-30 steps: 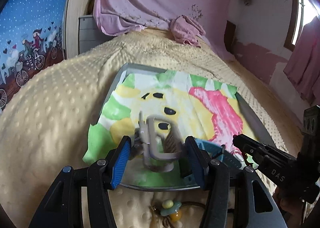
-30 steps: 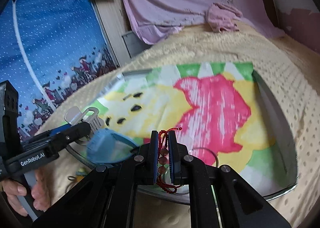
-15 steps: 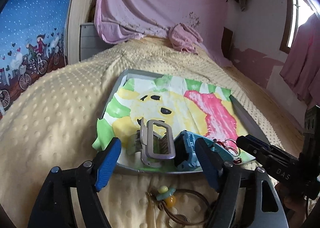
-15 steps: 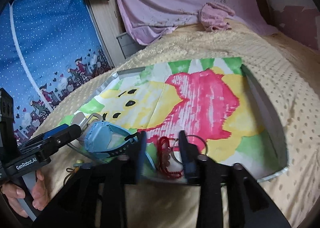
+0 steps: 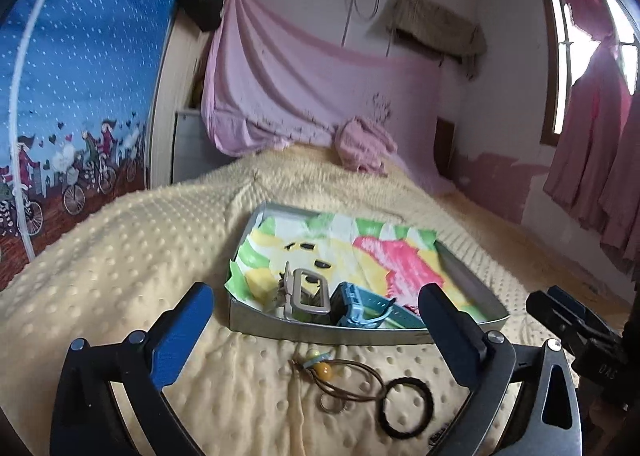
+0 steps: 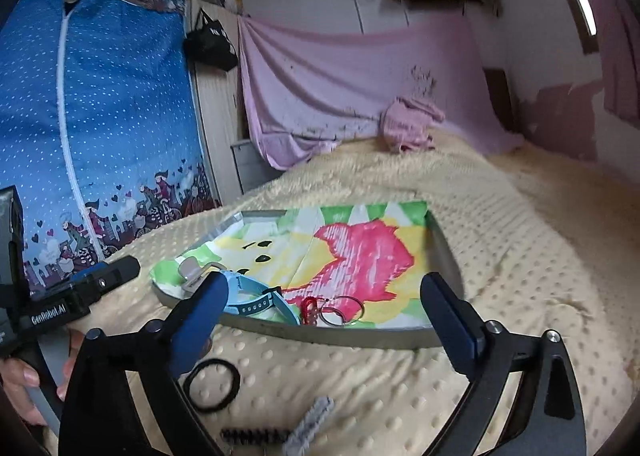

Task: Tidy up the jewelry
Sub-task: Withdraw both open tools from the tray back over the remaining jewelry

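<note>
A metal tray [image 5: 320, 330] [image 6: 340, 336] lined with a colourful cloth lies on the yellow bedspread. In its near edge lie a beige hair claw clip [image 5: 306, 292] [image 6: 192, 270], a blue watch [image 5: 360, 308] [image 6: 256, 296], a red beaded bracelet [image 6: 309, 310] and silver rings [image 6: 344, 310]. On the bedspread before the tray lie a beaded brown cord [image 5: 340, 376] and a black hair tie [image 5: 408, 406] [image 6: 212, 384]. My left gripper [image 5: 316, 332] is open and empty, back from the tray. My right gripper [image 6: 324, 324] is open and empty too.
A grey comb-like clip [image 6: 312, 422] and a dark spiral hair piece [image 6: 252, 436] lie near the right gripper. A pink cloth bundle [image 5: 364, 144] sits at the bed's far end. A blue printed wardrobe [image 6: 100, 136] stands to the left.
The right gripper opened and left the red bracelet in the tray. The left gripper let go of the hair claw clip. Both grippers pulled back from the tray and rose.
</note>
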`<control>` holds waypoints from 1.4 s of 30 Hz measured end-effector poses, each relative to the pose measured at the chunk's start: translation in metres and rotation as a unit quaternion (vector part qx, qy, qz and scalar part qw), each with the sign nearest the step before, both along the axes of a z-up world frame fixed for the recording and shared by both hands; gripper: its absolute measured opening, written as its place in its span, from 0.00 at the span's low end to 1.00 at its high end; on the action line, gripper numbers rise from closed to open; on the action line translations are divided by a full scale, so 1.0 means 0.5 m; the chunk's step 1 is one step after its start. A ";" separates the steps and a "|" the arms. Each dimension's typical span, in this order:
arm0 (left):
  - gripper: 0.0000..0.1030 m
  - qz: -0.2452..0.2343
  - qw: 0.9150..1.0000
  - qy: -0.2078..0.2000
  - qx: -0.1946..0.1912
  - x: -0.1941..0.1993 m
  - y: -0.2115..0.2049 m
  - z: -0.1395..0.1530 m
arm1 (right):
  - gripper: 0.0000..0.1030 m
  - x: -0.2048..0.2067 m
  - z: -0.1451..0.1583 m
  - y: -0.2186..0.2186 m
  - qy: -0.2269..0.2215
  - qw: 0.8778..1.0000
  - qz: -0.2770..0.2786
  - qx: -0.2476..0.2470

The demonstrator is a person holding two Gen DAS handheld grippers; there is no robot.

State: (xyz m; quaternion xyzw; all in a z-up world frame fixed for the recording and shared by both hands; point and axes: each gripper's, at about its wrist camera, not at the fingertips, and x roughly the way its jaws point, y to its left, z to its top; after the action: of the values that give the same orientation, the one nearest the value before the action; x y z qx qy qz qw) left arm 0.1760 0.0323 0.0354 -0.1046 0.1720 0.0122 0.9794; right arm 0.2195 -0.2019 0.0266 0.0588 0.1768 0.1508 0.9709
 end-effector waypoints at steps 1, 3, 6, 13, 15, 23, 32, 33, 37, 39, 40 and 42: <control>1.00 -0.002 1.000 -0.009 0.001 -0.014 -0.002 0.000 | 0.92 -0.011 0.002 -0.004 -0.004 1.000 0.000 -0.001; 1.00 -0.004 1.000 -0.019 0.006 -0.035 -0.010 -0.002 | 0.93 -0.032 0.005 -0.013 -0.008 1.000 0.001 -0.002; 1.00 -0.010 0.999 -0.025 0.018 -0.057 -0.020 -0.009 | 0.94 -0.062 0.006 -0.023 -0.010 1.000 0.001 -0.007; 1.00 -0.025 0.999 -0.018 0.041 -0.109 -0.042 -0.030 | 0.94 -0.127 0.004 -0.034 -0.012 1.000 0.006 -0.028; 1.00 -0.023 0.998 -0.024 0.050 -0.127 -0.049 -0.035 | 0.94 -0.147 0.003 -0.035 -0.017 0.999 0.005 -0.032; 1.00 -0.032 0.997 -0.023 0.062 -0.148 -0.062 -0.042 | 0.94 -0.209 -0.002 -0.027 -0.043 0.997 0.002 -0.061; 1.00 -0.068 0.995 0.060 0.047 -0.097 -0.056 -0.079 | 0.94 -0.185 -0.036 -0.029 0.007 0.998 0.013 -0.064; 1.00 -0.071 0.994 0.067 0.040 -0.092 -0.053 -0.083 | 0.93 -0.182 -0.041 -0.030 0.013 0.998 0.016 -0.063; 0.99 -0.085 0.992 0.085 0.029 -0.078 -0.052 -0.097 | 0.93 -0.170 -0.057 -0.022 0.029 0.997 0.028 -0.066; 0.93 -0.094 0.991 0.091 0.032 -0.073 -0.057 -0.101 | 0.90 -0.163 -0.066 -0.013 0.039 0.996 0.037 -0.073; 0.88 -0.101 0.990 0.097 0.033 -0.069 -0.060 -0.104 | 0.84 -0.161 -0.069 -0.008 0.042 0.995 0.039 -0.075; 0.81 -0.116 0.987 0.108 0.034 -0.059 -0.069 -0.110 | 0.73 -0.150 -0.080 0.001 0.056 0.994 0.044 -0.084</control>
State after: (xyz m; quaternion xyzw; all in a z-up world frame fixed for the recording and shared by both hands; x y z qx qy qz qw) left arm 0.1465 -0.0020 -0.0195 -0.0482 0.2874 -0.0844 0.9529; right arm 0.1443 -0.2013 -0.0135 -0.0224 0.2450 0.1748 0.9534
